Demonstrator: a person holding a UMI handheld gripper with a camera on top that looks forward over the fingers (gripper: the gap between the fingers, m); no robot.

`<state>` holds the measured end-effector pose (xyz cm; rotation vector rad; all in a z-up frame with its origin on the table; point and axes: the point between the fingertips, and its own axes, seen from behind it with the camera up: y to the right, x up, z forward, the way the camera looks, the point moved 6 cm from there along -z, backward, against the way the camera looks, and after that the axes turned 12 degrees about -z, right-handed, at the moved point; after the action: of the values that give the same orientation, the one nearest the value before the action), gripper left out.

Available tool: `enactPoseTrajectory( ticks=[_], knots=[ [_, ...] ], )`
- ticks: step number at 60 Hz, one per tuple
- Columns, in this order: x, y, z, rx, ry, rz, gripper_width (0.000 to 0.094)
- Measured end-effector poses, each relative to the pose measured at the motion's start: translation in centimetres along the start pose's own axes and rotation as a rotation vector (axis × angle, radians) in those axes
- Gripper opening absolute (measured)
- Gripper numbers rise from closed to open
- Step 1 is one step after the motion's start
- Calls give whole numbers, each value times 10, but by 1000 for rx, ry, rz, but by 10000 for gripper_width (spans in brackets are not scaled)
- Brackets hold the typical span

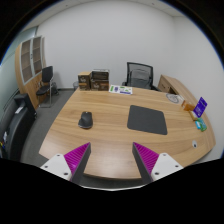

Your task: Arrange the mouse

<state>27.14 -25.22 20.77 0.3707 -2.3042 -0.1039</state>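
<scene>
A dark mouse (pixel 86 120) lies on the wooden desk (pixel 110 135), left of a dark rectangular mouse mat (pixel 148 120). My gripper (pixel 110 158) is high above the desk's near edge, well short of both. Its two fingers with magenta pads (pixel 76 157) stand wide apart with nothing between them. The mouse is beyond the left finger and the mat beyond the right finger.
A black office chair (pixel 139 74) stands behind the desk and another chair (pixel 46 84) at the far left by a shelf unit (pixel 30 60). Boxes (pixel 94 80) sit on the floor at the back. Small coloured items (pixel 199 108) lie at the desk's right end.
</scene>
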Motion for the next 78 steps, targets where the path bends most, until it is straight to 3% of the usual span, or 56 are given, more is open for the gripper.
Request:
enactPoseTrajectory(
  ticks=[32,78],
  knots=[
    [36,-120,117,62,21,-17,861],
    [58,-131,278,-16,-15,36,866]
  ],
)
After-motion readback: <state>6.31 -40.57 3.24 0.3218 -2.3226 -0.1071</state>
